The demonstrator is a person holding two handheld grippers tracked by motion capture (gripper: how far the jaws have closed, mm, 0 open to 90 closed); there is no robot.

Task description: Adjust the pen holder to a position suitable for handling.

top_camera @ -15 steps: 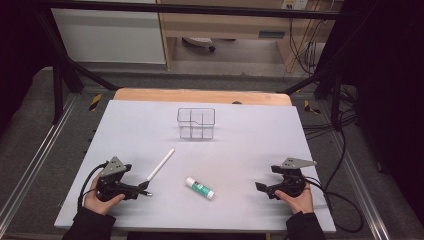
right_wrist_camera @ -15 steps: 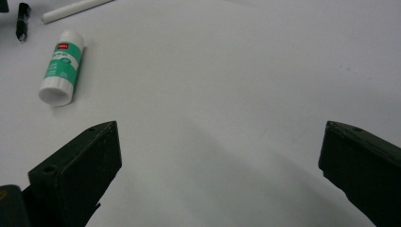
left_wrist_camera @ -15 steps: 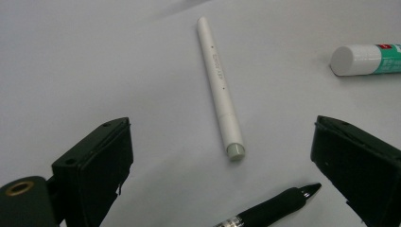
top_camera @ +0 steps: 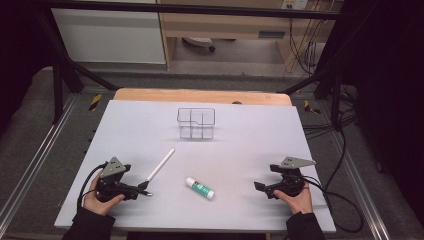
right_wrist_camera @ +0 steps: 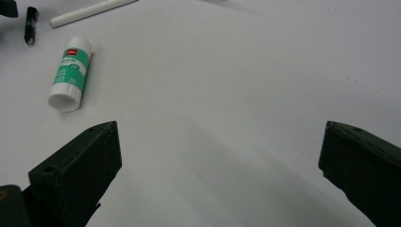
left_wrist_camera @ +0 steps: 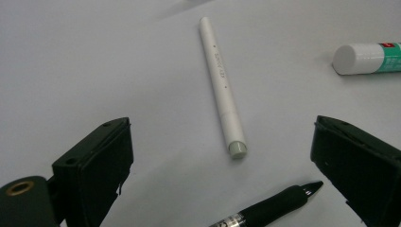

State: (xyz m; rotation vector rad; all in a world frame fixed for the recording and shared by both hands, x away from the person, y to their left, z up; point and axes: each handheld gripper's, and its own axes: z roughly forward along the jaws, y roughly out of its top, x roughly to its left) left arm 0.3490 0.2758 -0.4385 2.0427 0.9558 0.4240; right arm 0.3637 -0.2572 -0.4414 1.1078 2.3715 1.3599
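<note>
Claws, left and right, gape empty; slim white pen lies capped.

White pen (flat) — beside black pen

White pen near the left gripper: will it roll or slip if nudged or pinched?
The white pen is a smooth, round, clipless tube lying flat on the table, so it probably rolls sideways if nudged. It looks stiff and light. Its glossy barrel may slip between hard jaws.

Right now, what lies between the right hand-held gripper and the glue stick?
Bare white table: the right gripper view shows nothing between the right hand-held gripper and the glue stick.
</note>
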